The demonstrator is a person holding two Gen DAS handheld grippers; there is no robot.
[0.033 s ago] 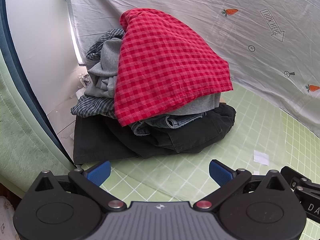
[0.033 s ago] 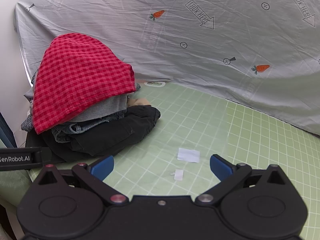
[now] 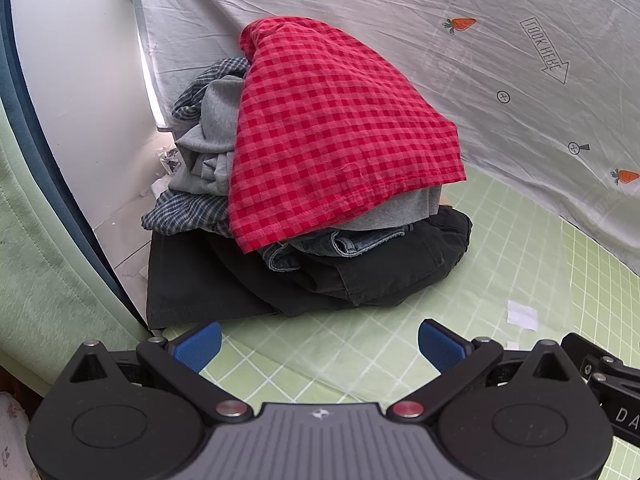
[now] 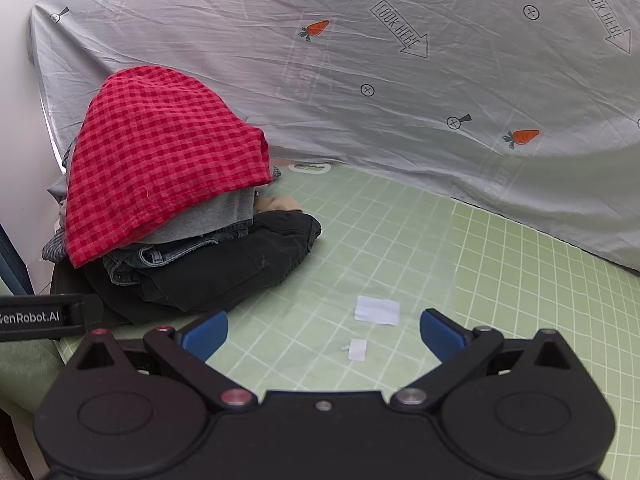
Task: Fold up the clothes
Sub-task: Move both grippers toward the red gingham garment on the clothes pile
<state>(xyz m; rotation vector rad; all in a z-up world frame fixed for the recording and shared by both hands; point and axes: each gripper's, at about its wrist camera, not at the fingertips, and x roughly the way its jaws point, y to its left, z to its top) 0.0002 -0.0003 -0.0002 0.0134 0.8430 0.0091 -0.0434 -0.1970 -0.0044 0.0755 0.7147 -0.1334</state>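
We have both grippers hovering over the green grid mat (image 3: 520, 264), nothing held. Our left gripper (image 3: 319, 342) has its blue fingers (image 3: 198, 344) spread wide with only mat between them. Our right gripper (image 4: 323, 332) is the same, fingers (image 4: 442, 336) wide apart, empty.

The clothes pile (image 3: 312, 200) sits at the far left end of the mat, against the white wall (image 3: 80, 100) and the grey carrot-print sheet (image 4: 400, 80) hung behind. A red checked garment (image 3: 340, 132) is draped over the top, covering most of the heap. Under it we see a grey knit piece (image 3: 212, 136), a blue-grey plaid shirt (image 3: 180, 212) poking out the left side, a denim item (image 3: 340, 242) with its hem showing, and a black garment (image 3: 280, 280) at the bottom, spread out flat toward us. In the right wrist view a bit of tan fabric (image 4: 280, 204) peeks out behind the black one.

The pile is ahead of the left gripper, ahead and left of the right one; neither touches it.

Two small white paper scraps (image 4: 377, 310) lie on the mat just ahead of the right gripper, between its fingers in that view.
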